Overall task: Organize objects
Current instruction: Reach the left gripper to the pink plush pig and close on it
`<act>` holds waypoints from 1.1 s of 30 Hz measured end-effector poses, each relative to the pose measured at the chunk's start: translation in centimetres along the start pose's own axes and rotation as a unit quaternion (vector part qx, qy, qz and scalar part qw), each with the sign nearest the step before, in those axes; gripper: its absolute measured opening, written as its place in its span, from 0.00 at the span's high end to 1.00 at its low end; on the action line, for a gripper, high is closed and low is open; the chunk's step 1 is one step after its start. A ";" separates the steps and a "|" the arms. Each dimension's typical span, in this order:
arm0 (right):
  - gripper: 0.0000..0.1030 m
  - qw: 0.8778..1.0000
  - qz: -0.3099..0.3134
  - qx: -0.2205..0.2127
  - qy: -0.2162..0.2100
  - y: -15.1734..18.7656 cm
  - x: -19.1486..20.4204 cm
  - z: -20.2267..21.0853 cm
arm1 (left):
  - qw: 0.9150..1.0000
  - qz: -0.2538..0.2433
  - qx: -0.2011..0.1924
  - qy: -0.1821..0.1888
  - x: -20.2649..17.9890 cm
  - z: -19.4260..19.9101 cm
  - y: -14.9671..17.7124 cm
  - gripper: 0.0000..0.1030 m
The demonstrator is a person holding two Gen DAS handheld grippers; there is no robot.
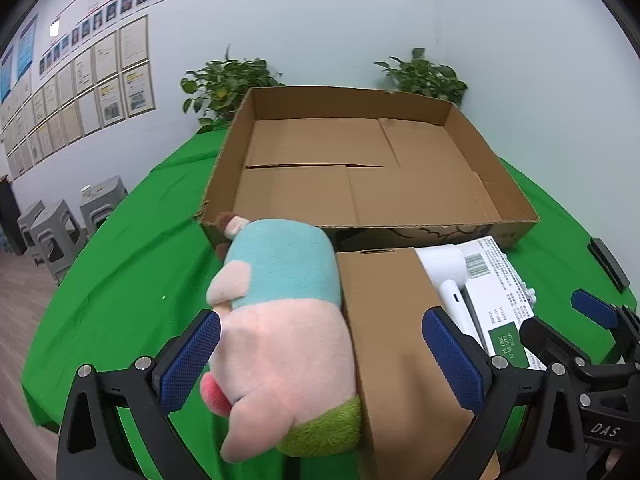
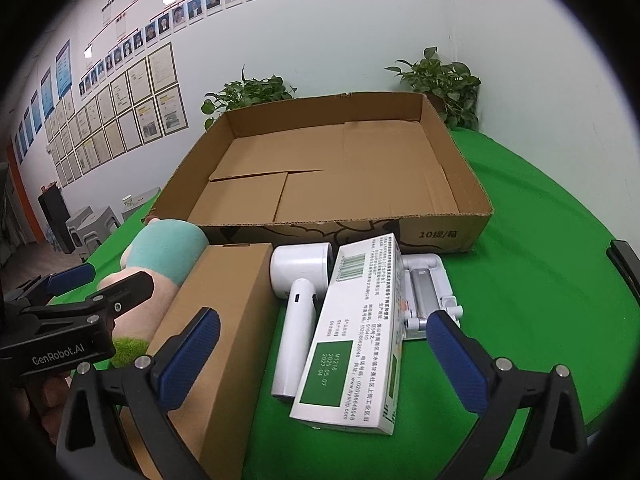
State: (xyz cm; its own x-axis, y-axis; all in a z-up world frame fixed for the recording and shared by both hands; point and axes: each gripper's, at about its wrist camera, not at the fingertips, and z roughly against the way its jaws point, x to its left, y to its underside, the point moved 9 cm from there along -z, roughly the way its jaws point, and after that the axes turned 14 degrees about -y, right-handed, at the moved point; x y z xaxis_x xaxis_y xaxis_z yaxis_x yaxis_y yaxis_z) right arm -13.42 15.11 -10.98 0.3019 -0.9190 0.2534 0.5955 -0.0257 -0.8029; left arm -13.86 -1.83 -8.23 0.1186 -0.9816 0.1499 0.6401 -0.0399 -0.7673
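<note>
A pink and teal plush toy [image 1: 280, 320] lies on the green tablecloth, against a long brown carton [image 1: 392, 340]. My left gripper [image 1: 320, 320] stands open, its fingers straddling the plush and part of the carton without pressing on them. To the right lie a white handheld device [image 2: 300, 280], a white and green box [image 2: 360, 320] and a white folding stand [image 2: 428, 288]. Above the white and green box and the device hangs my right gripper [image 2: 322, 318], open and holding nothing. Each gripper shows in the other's view: the right gripper [image 1: 572, 320], the left gripper [image 2: 104, 278].
A large open cardboard tray [image 2: 440, 236] sits just behind the objects, its floor bare. Two potted plants [image 1: 228, 84] stand behind it by the wall. A black flat object [image 2: 624, 264] lies at the table's right edge. Grey stools [image 1: 60, 232] stand on the floor to the left.
</note>
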 end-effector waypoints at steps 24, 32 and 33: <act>0.00 0.997 0.033 0.039 -0.050 -0.9 3.4 -2.0 | 0.998 0.051 0.035 0.022 4.6 -1.8 1.9 0.01; 0.00 0.992 0.032 0.060 -0.104 -0.8 4.8 -2.9 | 0.993 0.076 0.075 0.056 5.4 -3.5 3.7 0.01; 0.00 0.991 0.024 0.064 -0.112 -0.7 4.9 -3.0 | 0.992 0.078 0.081 0.061 5.3 -3.7 3.9 0.03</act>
State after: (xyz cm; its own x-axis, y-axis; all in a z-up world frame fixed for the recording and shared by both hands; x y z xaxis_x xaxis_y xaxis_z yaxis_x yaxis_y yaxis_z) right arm -14.58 9.43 -10.83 0.4813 -0.8077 0.3405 0.6609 0.0792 -0.7462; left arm -13.55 -7.91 -12.78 0.1396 -0.9891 -0.0458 0.7357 0.1346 -0.6638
